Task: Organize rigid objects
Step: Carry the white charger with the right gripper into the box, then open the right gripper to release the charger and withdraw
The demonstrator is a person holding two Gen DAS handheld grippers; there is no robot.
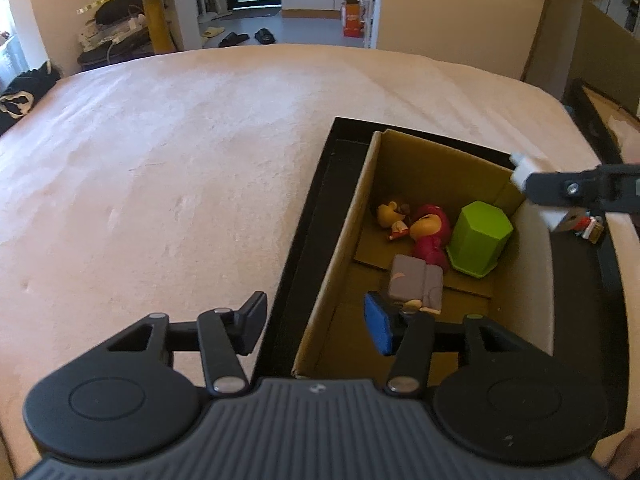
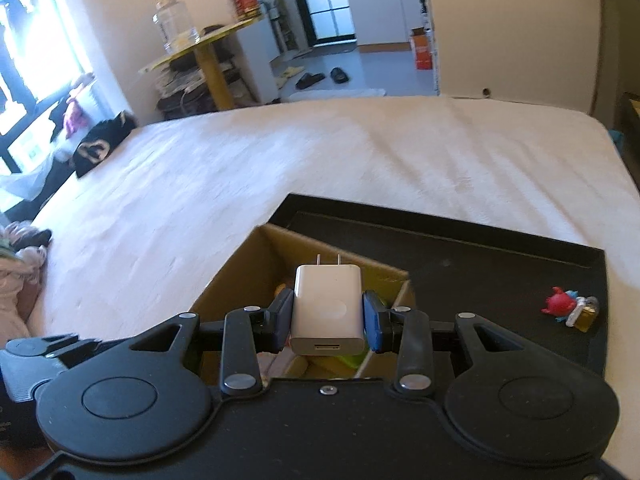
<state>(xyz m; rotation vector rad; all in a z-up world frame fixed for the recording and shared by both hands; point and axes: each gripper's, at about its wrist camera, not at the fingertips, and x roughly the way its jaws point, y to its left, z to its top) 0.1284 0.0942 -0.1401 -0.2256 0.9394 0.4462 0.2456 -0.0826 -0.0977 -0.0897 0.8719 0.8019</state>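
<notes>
Charger (image 2: 327, 312) lengthwise, prongs pointing forward

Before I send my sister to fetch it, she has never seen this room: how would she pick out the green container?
Find the black tray on the bed, then the open cardboard box standing in it. The green container lies inside near the far right corner, beside a red toy; it alone is lime green and faceted.
</notes>
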